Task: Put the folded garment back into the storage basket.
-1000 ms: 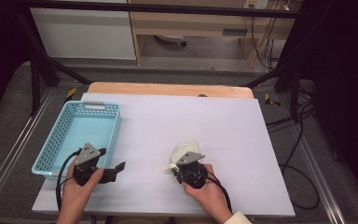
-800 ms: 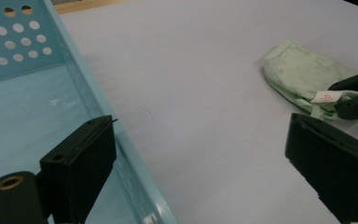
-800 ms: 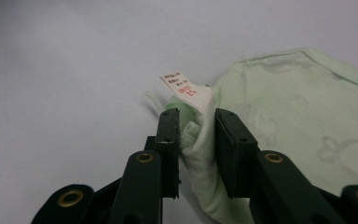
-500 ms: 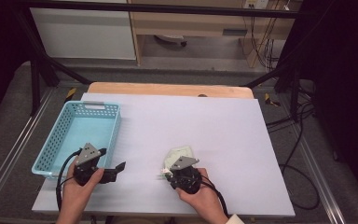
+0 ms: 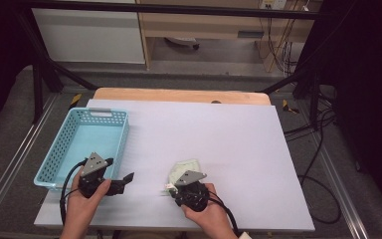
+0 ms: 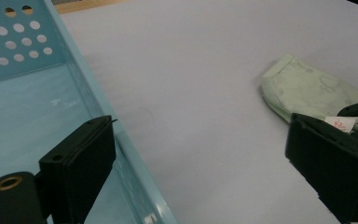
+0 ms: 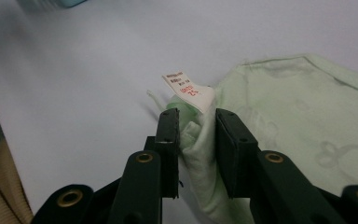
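My right gripper [image 7: 193, 135] is clenched on a bunched fold of the pale green cloth [image 7: 303, 116], near the edge where the white label [image 7: 189, 91] with red print sticks up just past the jaw tips. In the high view that gripper [image 5: 178, 185] sits toward the near edge of the table [image 5: 258, 149], left of centre, with the cloth [image 5: 185, 167] spread out just beyond it and lying flat on the white surface.

My left gripper [image 6: 205, 154] is released, its jaws wide apart with nothing between them. It hangs at the near right corner of the blue basket [image 6: 23, 116], one jaw over the basket floor and the other out over the table. In the high view it [image 5: 122, 180] points toward the right hand, and the basket [image 5: 62, 149] stands at the table's left side, well apart from the cloth.

I judge the cloth to be light, thin and quite limp: it wrinkles where I pinch it and will sag and trail once lifted. It is not fragile, and the weave should give the pads good purchase. A grip on one fold will carry it, but the free end will drag or swing. The stitched hem beside the label is the firmest place to hold. The label itself is too small and flimsy to hold by.
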A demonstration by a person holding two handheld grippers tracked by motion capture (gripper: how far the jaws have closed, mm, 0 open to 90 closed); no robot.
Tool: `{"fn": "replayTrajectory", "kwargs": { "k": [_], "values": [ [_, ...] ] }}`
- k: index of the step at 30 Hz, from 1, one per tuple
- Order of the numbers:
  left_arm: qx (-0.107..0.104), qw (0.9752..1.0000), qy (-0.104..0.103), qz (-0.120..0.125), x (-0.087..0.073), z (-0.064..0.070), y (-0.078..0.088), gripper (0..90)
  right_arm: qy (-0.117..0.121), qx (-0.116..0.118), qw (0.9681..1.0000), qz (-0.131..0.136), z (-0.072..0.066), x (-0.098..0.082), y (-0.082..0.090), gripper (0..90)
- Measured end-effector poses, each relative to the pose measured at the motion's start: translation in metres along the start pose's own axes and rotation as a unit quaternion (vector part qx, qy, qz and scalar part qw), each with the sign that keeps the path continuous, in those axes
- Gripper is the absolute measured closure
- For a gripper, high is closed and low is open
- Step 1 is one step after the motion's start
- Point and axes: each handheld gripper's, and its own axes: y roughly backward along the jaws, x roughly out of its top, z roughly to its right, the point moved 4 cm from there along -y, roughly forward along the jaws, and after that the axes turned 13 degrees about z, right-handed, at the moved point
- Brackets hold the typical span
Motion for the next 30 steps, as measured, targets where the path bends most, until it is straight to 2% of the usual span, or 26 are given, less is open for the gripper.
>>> {"fn": "replayTrajectory", "kwargs": {
  "k": [6,8,9,10,15,18,19,23,24,25,30],
  "values": [
    [0.000,1.0000,-0.001,0.000,0.000,0.000,0.000,8.1,0.003,0.009,1.0000,0.001,-0.008,0.001,-0.002,69.4],
    [0.000,1.0000,-0.001,0.000,0.000,0.000,0.000,8.1,-0.001,0.011,0.9999,0.003,-0.008,0.000,-0.004,63.2],
    [0.000,1.0000,-0.001,0.000,0.000,0.000,0.000,8.1,-0.001,0.011,0.9999,0.003,-0.008,0.000,-0.004,63.2],
    [0.001,1.0000,-0.001,0.001,0.000,0.000,0.000,8.1,0.000,0.016,0.9999,0.004,-0.008,0.001,-0.002,56.9],
    [0.001,1.0000,0.000,0.002,0.000,0.000,0.000,8.1,-0.007,0.010,0.9998,0.019,-0.005,0.006,0.007,50.2],
    [0.001,1.0000,0.002,0.003,0.000,0.000,0.001,8.1,-0.013,0.003,0.9995,0.029,0.002,0.008,0.016,48.8],
    [0.002,1.0000,0.001,0.004,0.001,-0.001,0.001,8.1,-0.018,-0.007,0.9992,0.036,0.009,0.008,0.024,48.8],
    [0.003,1.0000,0.002,0.004,0.001,-0.001,0.001,8.1,-0.025,-0.020,0.9988,0.036,0.024,0.002,0.037,50.2],
    [0.003,1.0000,0.002,0.004,0.001,-0.001,0.001,8.1,-0.025,-0.020,0.9988,0.036,0.024,0.002,0.037,50.2],
    [0.003,1.0000,0.003,0.004,0.001,-0.001,0.001,8.1,-0.029,-0.025,0.9987,0.034,0.031,-0.002,0.044,51.7],
    [0.003,1.0000,0.002,0.004,0.001,0.000,0.001,8.1,-0.032,-0.037,0.9984,0.029,0.037,-0.014,0.057,55.1]
  ]
}}
